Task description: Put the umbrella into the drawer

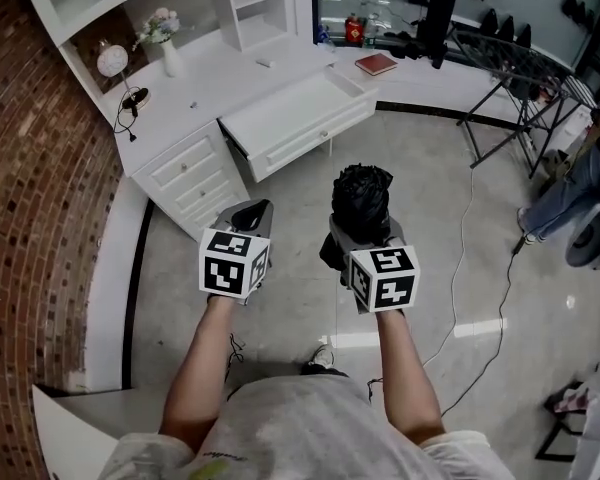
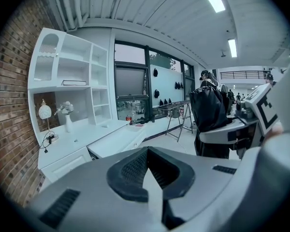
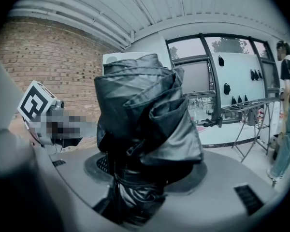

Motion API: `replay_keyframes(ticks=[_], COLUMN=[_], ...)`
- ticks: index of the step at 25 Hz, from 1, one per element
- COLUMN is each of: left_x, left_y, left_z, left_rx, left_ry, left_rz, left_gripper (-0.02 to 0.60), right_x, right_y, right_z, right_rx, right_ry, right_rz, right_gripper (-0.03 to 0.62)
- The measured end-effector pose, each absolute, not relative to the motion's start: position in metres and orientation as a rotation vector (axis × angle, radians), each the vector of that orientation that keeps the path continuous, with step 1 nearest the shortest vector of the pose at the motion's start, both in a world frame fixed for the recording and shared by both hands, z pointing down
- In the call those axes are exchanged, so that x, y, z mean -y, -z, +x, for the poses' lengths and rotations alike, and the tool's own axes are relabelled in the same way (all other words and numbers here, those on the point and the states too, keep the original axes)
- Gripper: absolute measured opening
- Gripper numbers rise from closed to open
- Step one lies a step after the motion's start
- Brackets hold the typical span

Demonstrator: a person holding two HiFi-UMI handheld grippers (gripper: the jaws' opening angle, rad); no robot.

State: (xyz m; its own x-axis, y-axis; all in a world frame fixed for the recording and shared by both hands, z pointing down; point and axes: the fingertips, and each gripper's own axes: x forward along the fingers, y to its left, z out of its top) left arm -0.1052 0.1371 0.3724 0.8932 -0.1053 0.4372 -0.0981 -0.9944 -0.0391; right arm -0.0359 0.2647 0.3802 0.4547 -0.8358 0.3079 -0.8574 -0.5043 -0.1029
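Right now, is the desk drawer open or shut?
Open. The drawer stands pulled out from the desk, with its white inside showing in the head view.

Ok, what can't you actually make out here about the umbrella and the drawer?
- Handle of the umbrella: right tool view, buried between the jaws of the right tool and under its own folds.
- Inside of the drawer: head view, washed-out white, contents unclear; in the right tool view the umbrella blocks it.
- Tips of the right tool: head view, covered by the umbrella.
- The red item on the far counter: head view, too small to identify.
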Motion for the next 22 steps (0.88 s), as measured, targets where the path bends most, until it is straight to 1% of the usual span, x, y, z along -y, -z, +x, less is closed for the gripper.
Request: replay_keyframes(ticks=[11, 22], left_x=[-0.143, -0.123], left_y=[-0.373, -0.374], left_z=[-0.092, -0.069], left_rx=[-0.242, -0.296], left_ry=[0.719, 0.672], left_rz=[-3.039, -3.04], left_gripper=[-0.003, -0.003], right_x=[-0.274, -0.255], right_y=[-0.382, -0.387], right_z=[-0.013, 0.011], right_rx=[1.592, 1.636], right_ry=[-0.509, -0.481], right_rz=[2.594, 2.571], right_gripper=[0.253, 0.253])
